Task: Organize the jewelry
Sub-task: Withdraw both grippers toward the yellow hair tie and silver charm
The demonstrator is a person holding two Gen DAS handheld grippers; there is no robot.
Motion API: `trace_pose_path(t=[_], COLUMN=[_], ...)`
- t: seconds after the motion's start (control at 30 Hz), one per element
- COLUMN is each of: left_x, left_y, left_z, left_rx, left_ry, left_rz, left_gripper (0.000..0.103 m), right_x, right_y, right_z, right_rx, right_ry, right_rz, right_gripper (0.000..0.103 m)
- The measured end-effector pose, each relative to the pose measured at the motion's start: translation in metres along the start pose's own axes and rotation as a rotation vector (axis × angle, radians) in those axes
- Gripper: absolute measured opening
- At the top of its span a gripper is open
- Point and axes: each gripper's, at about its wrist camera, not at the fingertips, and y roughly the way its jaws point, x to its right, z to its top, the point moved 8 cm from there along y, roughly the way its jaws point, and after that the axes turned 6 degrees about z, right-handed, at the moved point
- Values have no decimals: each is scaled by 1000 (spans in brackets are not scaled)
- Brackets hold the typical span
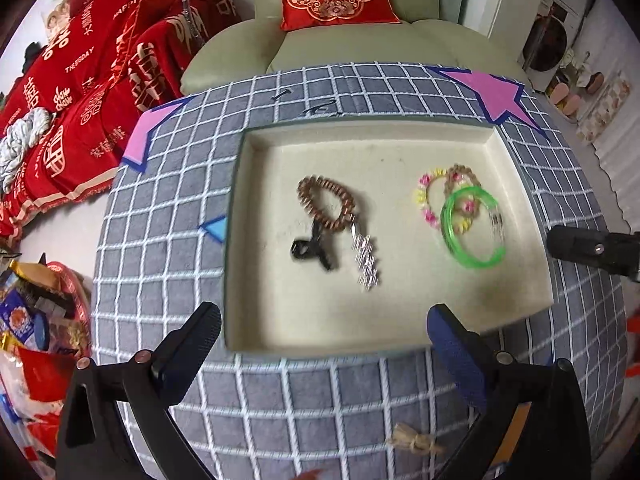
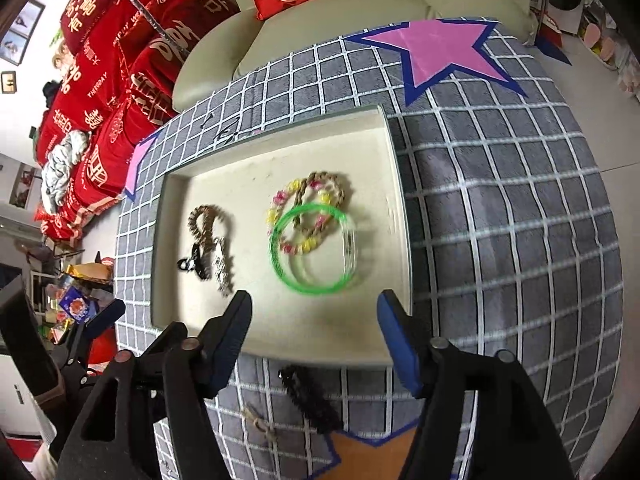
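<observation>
A cream tray (image 1: 520,288) lies on the checked cloth. Its left half holds a brown coil bracelet (image 1: 326,204), a black hair clip (image 1: 310,248) and a silver chain (image 1: 366,258). To the right, a green bangle (image 1: 472,228) overlaps a pink-and-yellow bead bracelet (image 1: 426,196) and a braided brown one (image 1: 462,178). My left gripper (image 1: 324,314) hangs open over the tray's near edge, holding nothing. My right gripper (image 2: 315,300) is also open and empty, just short of the green bangle (image 2: 316,291). A clear bangle (image 2: 350,248) lies against the green one.
On the cloth in front of the tray (image 2: 400,200) lie a black beaded piece (image 2: 308,396) and a twine bow (image 2: 262,426). A pink star patch (image 2: 436,52), a pale sofa (image 1: 360,48) and red cushions (image 1: 100,60) lie beyond. A cluttered basket (image 1: 44,312) stands to the left.
</observation>
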Motion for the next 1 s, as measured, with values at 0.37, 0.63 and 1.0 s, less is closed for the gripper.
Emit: trace_pose_path(t=[0.37, 0.63, 1.0], left_x=[-40, -57, -52], left_y=[-32, -35, -19], left_z=[-109, -205, -267], left_rx=[-77, -198, -279], left_ry=[-31, -8, 52], left_rz=[-38, -46, -59], left_gripper=[103, 103, 103], right_x=[-25, -47, -54], right_y=[-6, 11, 36], right_z=[-93, -192, -260], right_rx=[-104, -240, -331], right_ry=[-86, -203, -283], right_rz=[-13, -38, -105], right_gripper=[73, 73, 72])
